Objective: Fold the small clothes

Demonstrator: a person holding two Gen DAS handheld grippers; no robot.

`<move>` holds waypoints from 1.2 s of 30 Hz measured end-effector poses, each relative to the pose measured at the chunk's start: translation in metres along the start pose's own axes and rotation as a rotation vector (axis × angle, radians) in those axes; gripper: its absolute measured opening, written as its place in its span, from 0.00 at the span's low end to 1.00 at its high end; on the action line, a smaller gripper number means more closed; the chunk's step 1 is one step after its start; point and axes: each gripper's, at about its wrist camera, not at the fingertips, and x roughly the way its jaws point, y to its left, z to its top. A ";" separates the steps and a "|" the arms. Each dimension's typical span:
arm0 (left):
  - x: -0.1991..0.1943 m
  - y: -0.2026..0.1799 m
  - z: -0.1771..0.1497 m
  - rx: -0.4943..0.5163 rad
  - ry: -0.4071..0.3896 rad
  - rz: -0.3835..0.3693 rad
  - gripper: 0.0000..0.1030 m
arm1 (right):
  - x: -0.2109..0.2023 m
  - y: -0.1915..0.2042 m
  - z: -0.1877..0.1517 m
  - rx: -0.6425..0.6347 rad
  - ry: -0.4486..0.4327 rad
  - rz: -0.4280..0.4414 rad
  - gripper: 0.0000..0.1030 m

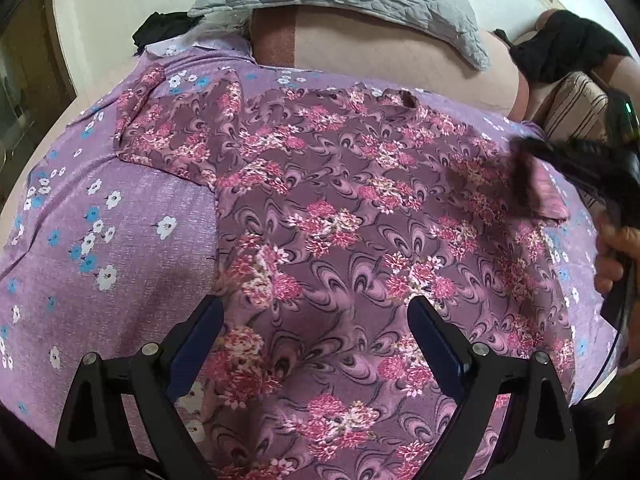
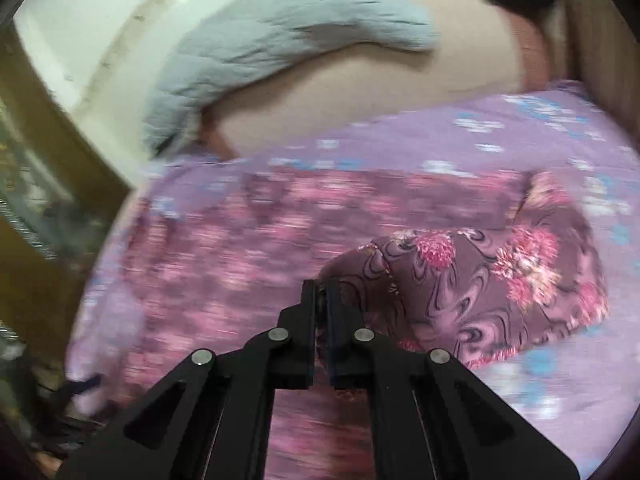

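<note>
A: The bed sheet [image 1: 120,240] is purple w/ flowers, and the floral dress [image 1: 340,220] lies flat on it.

B: Yes. The right gripper [image 2: 319,292] has its fingers closed on the sleeve [image 2: 500,280] and lifts it. The left gripper [image 1: 316,320] is above the dress, fingers wide apart, nothing between.

A: Risk?

B: The cloth is thin, the grip is at the edge only. A quick pull, I think, can slip it out or drag the dress crooked.

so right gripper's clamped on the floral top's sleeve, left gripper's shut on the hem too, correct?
Not quite. The left gripper is open, its fingers spread above the floral top and holding nothing, as the left wrist view shows. The right gripper is indeed shut on the sleeve.
</note>
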 end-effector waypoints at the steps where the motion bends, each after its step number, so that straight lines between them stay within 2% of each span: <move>1: -0.001 0.003 0.000 -0.003 -0.004 -0.005 0.91 | 0.006 0.017 0.002 -0.010 0.003 0.037 0.05; 5: -0.004 0.017 0.002 -0.024 -0.023 -0.033 0.91 | 0.044 0.077 0.006 -0.024 0.039 0.167 0.05; 10: 0.000 0.035 0.007 -0.050 -0.032 -0.075 0.91 | 0.100 0.124 -0.001 -0.004 0.117 0.268 0.05; 15: 0.017 0.048 0.021 -0.055 -0.022 -0.105 0.91 | 0.149 0.150 -0.012 0.020 0.178 0.289 0.05; 18: 0.033 0.054 0.037 -0.060 -0.016 -0.126 0.91 | 0.174 0.153 -0.016 0.014 0.212 0.268 0.05; 21: 0.052 0.058 0.059 -0.069 -0.001 -0.151 0.91 | 0.185 0.150 -0.019 0.008 0.238 0.222 0.10; 23: 0.061 0.057 0.074 -0.062 0.001 -0.160 0.91 | 0.179 0.142 -0.019 0.025 0.236 0.223 0.14; 27: 0.078 0.045 0.106 0.004 -0.018 -0.160 0.91 | 0.135 0.121 -0.019 0.025 0.153 0.205 0.33; 30: 0.098 0.034 0.125 0.081 -0.010 -0.127 0.91 | 0.093 0.098 -0.025 0.053 0.094 0.185 0.33; 33: 0.125 0.028 0.136 0.098 0.059 -0.151 0.91 | 0.054 0.074 -0.035 0.072 0.041 0.152 0.34; 34: 0.131 0.026 0.137 0.098 0.072 -0.168 0.89 | 0.045 0.066 -0.038 0.081 0.031 0.137 0.34; 36: 0.136 0.021 0.137 0.107 0.077 -0.183 0.76 | 0.026 0.048 -0.045 0.112 0.012 0.108 0.34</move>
